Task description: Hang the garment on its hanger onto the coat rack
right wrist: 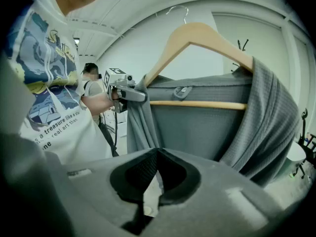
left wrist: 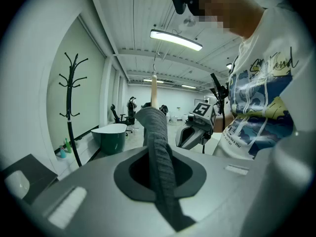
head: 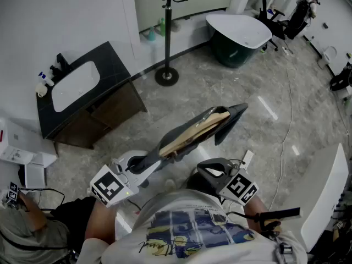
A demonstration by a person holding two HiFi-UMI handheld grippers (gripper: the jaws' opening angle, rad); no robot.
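The left hand-held gripper (left wrist: 159, 162) clenches the grey knit garment (right wrist: 207, 127) on its wooden hanger (right wrist: 197, 33); the right hand-held gripper (right wrist: 148, 181) is closed, empty. The black coat rack (head: 167, 32) stands well off at twelve o'clock. Held by fabric alone, the hanger could slide out.

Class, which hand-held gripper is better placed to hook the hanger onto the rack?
Left hand-held gripper: shut on the garment at one end of the hanger; the right hand-held gripper is shut and empty.
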